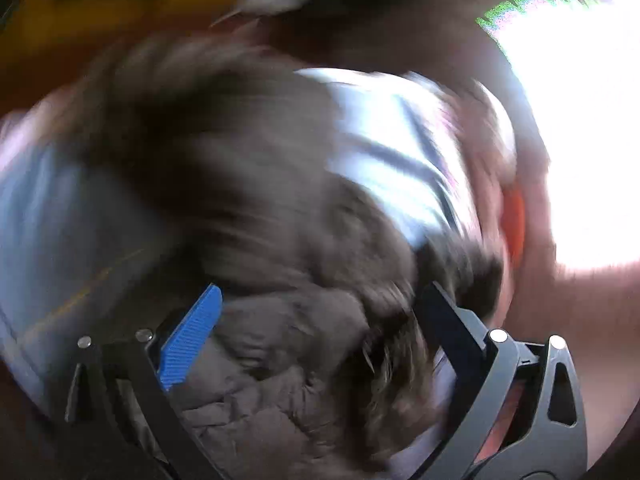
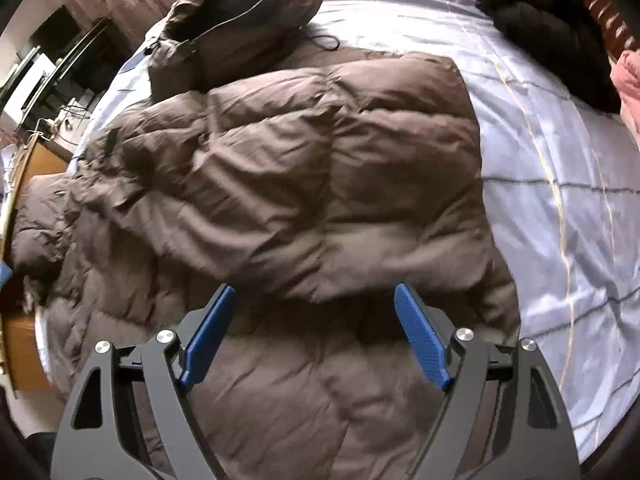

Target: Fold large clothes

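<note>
Jaws of the right gripper (image 2: 316, 292) gape above the brown (puffy, quilted) coat (image 2: 320, 168).

A brown quilted down coat (image 2: 304, 168) of soft, matt, creased cloth lies on a bed sheet (image 2: 560, 168) of smooth pale-blue fabric with a slight sheen and thin woven stripes. The right hand-held gripper (image 2: 314, 300) has matt dark plastic arms, ribbed blue pads (image 2: 420, 340) and polished metal pins. A black padded garment (image 2: 548, 28) looks matt. The bed's wooden edge (image 2: 28, 184) shines faintly.
</note>
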The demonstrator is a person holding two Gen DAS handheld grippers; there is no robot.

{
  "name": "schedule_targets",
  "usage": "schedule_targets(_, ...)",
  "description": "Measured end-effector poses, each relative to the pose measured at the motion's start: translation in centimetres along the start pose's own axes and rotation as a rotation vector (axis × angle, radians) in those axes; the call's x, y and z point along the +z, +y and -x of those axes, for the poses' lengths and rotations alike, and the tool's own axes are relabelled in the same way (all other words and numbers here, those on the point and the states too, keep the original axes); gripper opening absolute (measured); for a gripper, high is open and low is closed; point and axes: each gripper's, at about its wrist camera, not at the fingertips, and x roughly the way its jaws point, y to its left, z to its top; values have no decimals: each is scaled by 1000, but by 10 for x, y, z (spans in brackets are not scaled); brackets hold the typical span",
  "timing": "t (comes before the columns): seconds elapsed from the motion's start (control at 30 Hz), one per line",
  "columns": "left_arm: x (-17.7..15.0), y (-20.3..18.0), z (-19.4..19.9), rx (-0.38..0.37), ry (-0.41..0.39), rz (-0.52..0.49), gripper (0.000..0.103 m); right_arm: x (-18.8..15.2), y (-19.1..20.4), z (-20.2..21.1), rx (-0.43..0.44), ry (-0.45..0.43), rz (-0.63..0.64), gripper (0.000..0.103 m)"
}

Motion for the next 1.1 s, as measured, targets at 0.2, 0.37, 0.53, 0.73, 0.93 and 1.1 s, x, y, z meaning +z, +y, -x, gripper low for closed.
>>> schedule_targets(0.2, 73, 82, -42, -119, 79, 260, 101, -19, 15, 10, 74, 37, -28, 83)
schedule_targets(0.37, 88, 93, -78, -227, 128, 349, 91, -28, 21, 2, 65, 65, -11, 83)
schedule_targets(0.53, 90, 59, -69, -294, 48, 227, 20, -29, 39, 27, -13, -71, 113, 83)
schedule_targets(0.73, 59, -37, -50, -441, 103, -71, 16, -27, 59, 70, -9, -240, 189, 83)
schedule_targets(0.93, -48, -143, -51, -428, 231, -558, 17, -35, 76, 94, -106, -359, 295, 83)
schedule_targets(1.1, -120, -186, -66, -359, 319, -835, 20, -39, 76, 108, -103, -394, 314, 83)
